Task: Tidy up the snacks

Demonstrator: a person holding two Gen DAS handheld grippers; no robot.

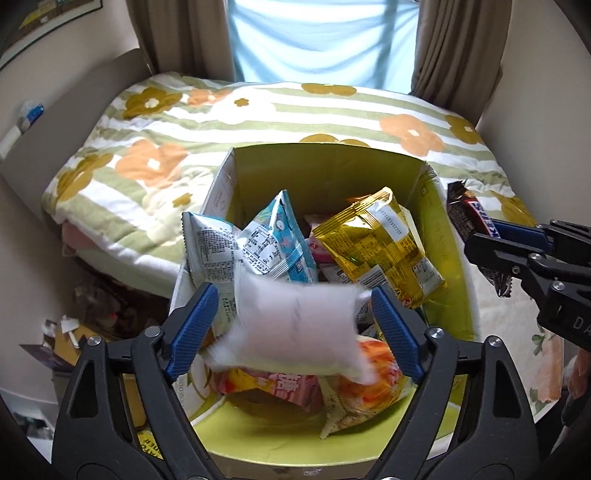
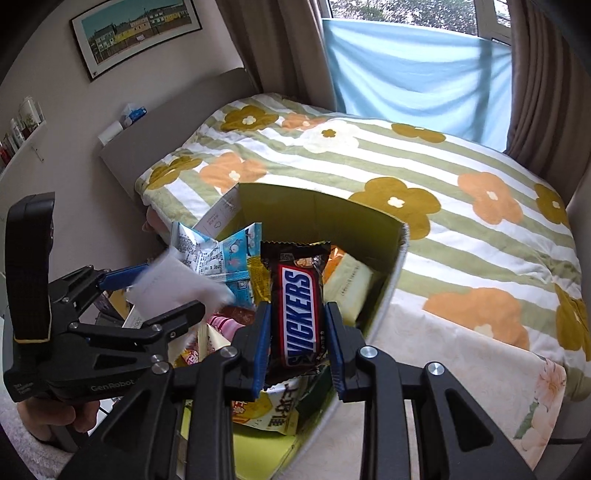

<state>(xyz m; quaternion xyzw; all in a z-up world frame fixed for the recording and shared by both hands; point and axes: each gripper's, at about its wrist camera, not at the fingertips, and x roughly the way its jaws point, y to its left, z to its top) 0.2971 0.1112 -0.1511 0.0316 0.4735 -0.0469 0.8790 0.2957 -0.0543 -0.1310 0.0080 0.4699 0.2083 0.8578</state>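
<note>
An open green-lined cardboard box (image 1: 325, 155) stands at the foot of the bed, with several snack packets in it: a blue one (image 1: 280, 236), a gold one (image 1: 380, 243) and an orange one (image 1: 369, 380). My left gripper (image 1: 295, 295) hangs over the box, open. A blurred white packet (image 1: 295, 328) lies loose between its blue pads (image 1: 192, 332), clear of both. At the box's right rim, my right gripper (image 2: 297, 310) is shut on a Snickers bar (image 2: 299, 306), held upright above the box (image 2: 321, 203). It shows in the left wrist view too, as the right gripper (image 1: 491, 236) with the bar (image 1: 467, 214).
A bed with a green-striped floral blanket (image 2: 424, 184) lies behind and right of the box. Brown curtains (image 1: 177, 33) and a light blue cloth (image 2: 406, 66) hang at the window beyond. Clutter (image 1: 74, 332) sits on the floor left of the box. A hand (image 2: 48, 413) grips the left tool.
</note>
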